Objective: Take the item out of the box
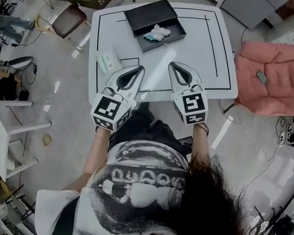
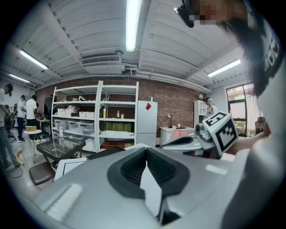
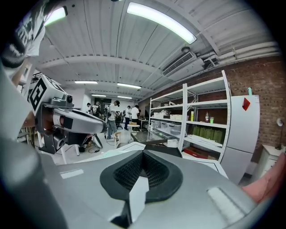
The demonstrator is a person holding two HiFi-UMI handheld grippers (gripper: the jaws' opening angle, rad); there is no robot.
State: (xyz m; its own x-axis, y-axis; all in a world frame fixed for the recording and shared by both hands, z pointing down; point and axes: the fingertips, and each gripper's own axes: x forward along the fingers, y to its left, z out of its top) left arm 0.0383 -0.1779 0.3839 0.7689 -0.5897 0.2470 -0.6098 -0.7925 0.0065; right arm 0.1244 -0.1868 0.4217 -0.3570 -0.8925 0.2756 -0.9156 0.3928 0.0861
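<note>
2 shut, empty claws: left claw (image 1: 139,70), right claw (image 1: 174,66); black box (image 1: 147,14) w/ item (image 1: 157,33); packet (image 1: 108,62) print illegible.

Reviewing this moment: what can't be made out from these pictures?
- The item in the box: head view, too small to identify.
- Print on the packet: head view, too small to read.
- Box interior: both gripper views see it edge-on, past the shut left gripper and right gripper.

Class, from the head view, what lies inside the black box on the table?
The black box holds one crumpled white item with a pale blue-green patch, near its nearer wall. The rest of its floor looks bare. Anything beneath the item is covered.
</note>
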